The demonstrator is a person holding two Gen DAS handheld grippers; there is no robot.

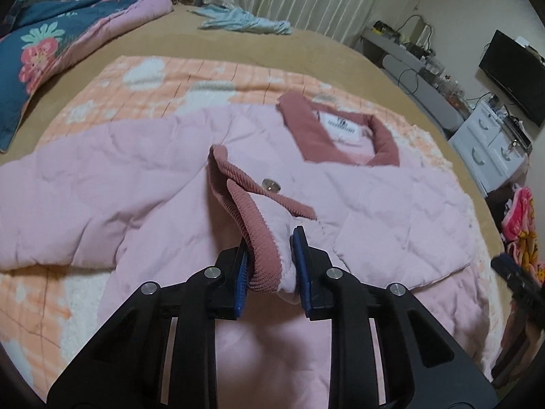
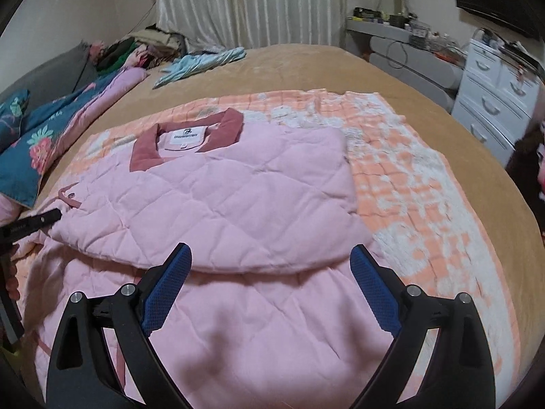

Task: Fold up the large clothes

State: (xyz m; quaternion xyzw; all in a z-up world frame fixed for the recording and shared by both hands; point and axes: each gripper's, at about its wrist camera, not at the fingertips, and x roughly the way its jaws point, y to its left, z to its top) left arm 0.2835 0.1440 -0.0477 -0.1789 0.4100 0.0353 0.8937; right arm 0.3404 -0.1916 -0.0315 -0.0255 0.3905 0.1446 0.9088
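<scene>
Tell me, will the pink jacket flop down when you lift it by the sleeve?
Probably: the cuff pinched in the left gripper bends softly. The pink jacket looks puffy and quilted, so likely light, sagging rather than staying flat.

One pink quilted jacket [image 2: 218, 197] with dusty-rose corduroy collar, spread on one orange-and-white checked fleece blanket [image 2: 408, 184] over one tan bed [image 2: 306, 68]. One clear round button [image 1: 270, 184] on the cuff. One pale blue crumpled garment [image 1: 245, 22]. One navy floral quilt [image 1: 44, 51]. Two black blue-padded tools: left tool [image 1: 272, 272], right tool [image 2: 270, 289].
</scene>
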